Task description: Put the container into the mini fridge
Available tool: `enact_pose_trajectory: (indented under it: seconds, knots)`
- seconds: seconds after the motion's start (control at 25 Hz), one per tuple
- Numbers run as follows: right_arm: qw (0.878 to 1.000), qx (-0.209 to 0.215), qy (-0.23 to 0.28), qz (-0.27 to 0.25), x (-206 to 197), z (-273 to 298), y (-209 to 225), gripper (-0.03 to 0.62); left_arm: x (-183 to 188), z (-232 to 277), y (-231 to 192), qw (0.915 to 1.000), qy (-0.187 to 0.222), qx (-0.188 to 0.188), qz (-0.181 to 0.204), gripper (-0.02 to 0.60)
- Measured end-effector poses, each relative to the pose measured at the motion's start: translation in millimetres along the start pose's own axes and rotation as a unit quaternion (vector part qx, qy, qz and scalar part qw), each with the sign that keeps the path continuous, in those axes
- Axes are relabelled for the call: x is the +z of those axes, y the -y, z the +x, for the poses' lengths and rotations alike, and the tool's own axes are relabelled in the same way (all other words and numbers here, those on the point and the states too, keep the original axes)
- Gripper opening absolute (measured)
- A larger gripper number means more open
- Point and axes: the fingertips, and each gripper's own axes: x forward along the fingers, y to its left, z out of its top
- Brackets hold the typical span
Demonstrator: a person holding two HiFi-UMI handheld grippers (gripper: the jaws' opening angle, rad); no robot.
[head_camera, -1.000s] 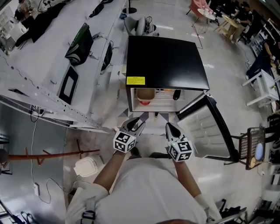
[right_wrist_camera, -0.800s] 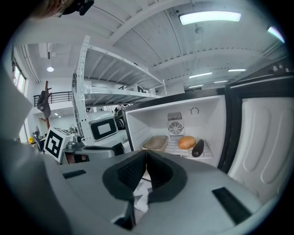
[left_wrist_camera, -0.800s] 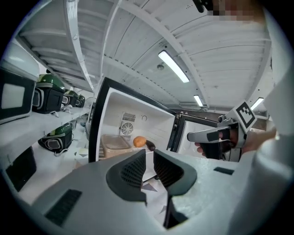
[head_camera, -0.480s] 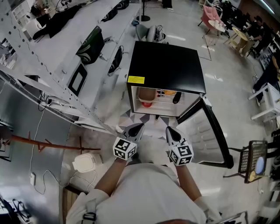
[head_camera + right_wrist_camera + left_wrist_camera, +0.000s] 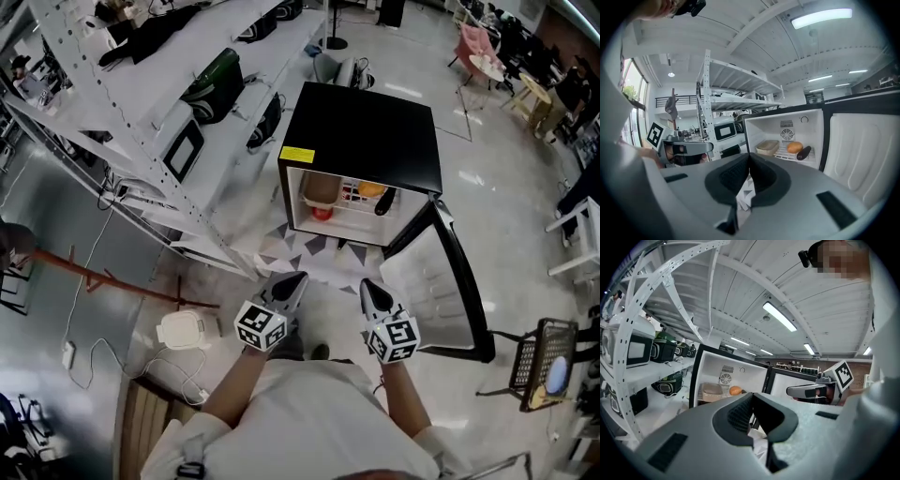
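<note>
The black mini fridge (image 5: 361, 136) stands open on the floor ahead, its door (image 5: 441, 281) swung out to the right. A tan container (image 5: 321, 187) sits on the left of its wire shelf, beside an orange (image 5: 371, 189) and a dark aubergine (image 5: 382, 202). The left gripper view shows the container (image 5: 711, 391) too, and the right gripper view shows the container (image 5: 768, 147) as well. My left gripper (image 5: 292, 279) and right gripper (image 5: 367, 285) hang side by side in front of the fridge, well short of it. Both are shut with nothing between the jaws.
White metal shelving (image 5: 187, 103) with microwaves and bags runs along the left. A white lidded box (image 5: 183, 330) lies on the floor at lower left, near a red bar (image 5: 94, 277). A black wire cart (image 5: 539, 361) stands at right. A patterned mat (image 5: 309, 255) lies before the fridge.
Both grippers have drawn back from the fridge opening and risen. The left jaws, apart a second ago, are now closed. The container stays on the shelf.
</note>
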Motion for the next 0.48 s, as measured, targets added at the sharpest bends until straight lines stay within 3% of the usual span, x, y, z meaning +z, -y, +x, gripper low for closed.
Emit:
enact_pose_trajectory:
  seconds: [0.28,0.48]
  knots:
    - [1.000,0.006,0.008,-0.004,-2.4,-2.3,-14.5,0.008,-2.2,-33.4,-8.7,0.9994,0.007,0.031,-0.010,0.005]
    - [1.000,-0.013,0.021,-0.003,6.6,1.6,-21.7,0.008,12.7,-43.8,-18.9,0.9992,0.024,0.027,-0.014,0.005]
